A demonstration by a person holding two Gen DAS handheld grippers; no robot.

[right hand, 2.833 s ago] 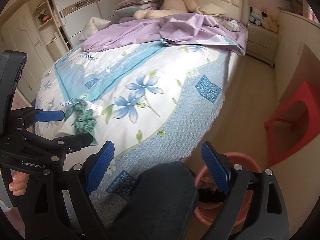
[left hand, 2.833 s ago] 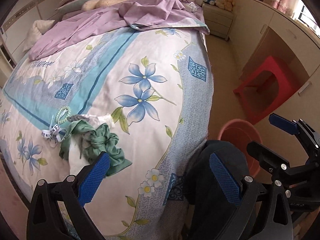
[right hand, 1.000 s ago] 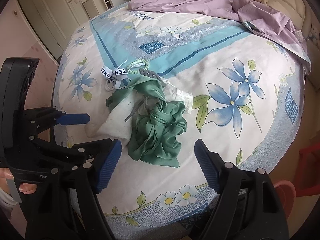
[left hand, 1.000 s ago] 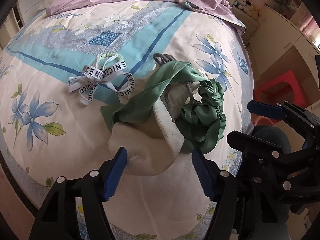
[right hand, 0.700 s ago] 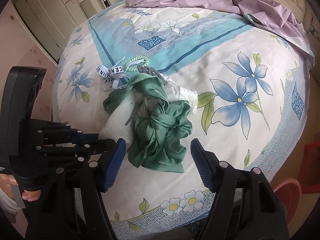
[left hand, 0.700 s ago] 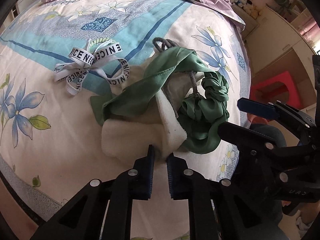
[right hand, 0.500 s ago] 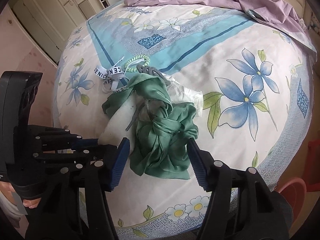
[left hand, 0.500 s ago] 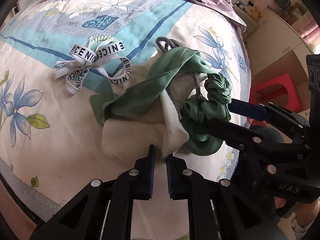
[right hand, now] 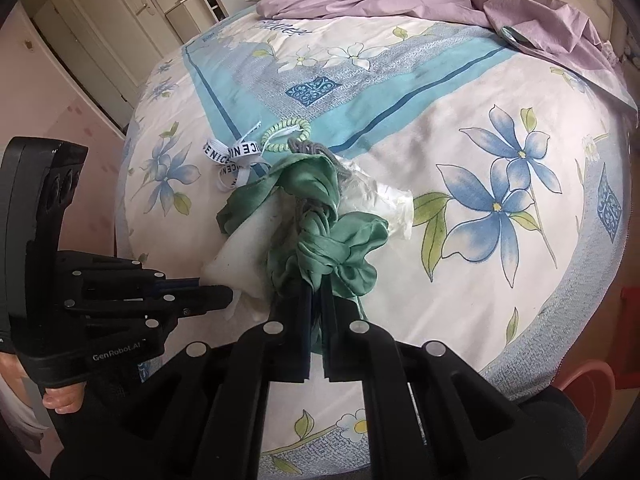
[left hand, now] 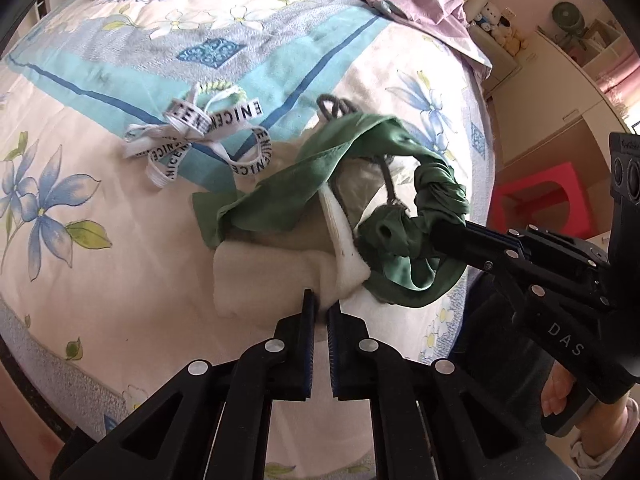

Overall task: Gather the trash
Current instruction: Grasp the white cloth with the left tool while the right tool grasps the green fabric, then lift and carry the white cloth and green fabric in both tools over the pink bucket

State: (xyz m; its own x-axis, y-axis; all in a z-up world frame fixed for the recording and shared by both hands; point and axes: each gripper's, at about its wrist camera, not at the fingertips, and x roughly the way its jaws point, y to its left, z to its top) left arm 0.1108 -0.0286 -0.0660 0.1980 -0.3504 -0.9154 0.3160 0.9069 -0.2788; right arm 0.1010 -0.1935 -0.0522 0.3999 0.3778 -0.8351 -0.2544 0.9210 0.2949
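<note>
A heap of trash lies on the flowered bed: a white foam sheet (left hand: 260, 272), a knotted green cloth (left hand: 404, 236), a grey cord (left hand: 332, 106) and a crumpled clear wrapper (right hand: 380, 200). My left gripper (left hand: 321, 306) is shut on the near edge of the foam sheet, which also shows in the right wrist view (right hand: 240, 256). My right gripper (right hand: 316, 292) is shut on the bunched green cloth (right hand: 340, 252); it also shows in the left wrist view (left hand: 444, 236) from the right.
A printed black-and-white ribbon (left hand: 200, 136) and a pale green coiled hair tie (right hand: 288, 130) lie just beyond the heap. A purple sheet (right hand: 420, 4) covers the bed's far end. A red stool (left hand: 536, 196) and a pink basin (right hand: 584, 384) stand on the floor to the right.
Both grippers came in over the heap from open. The left shut on the foam sheet first. The right jaws then narrowed and have now shut on the green cloth.
</note>
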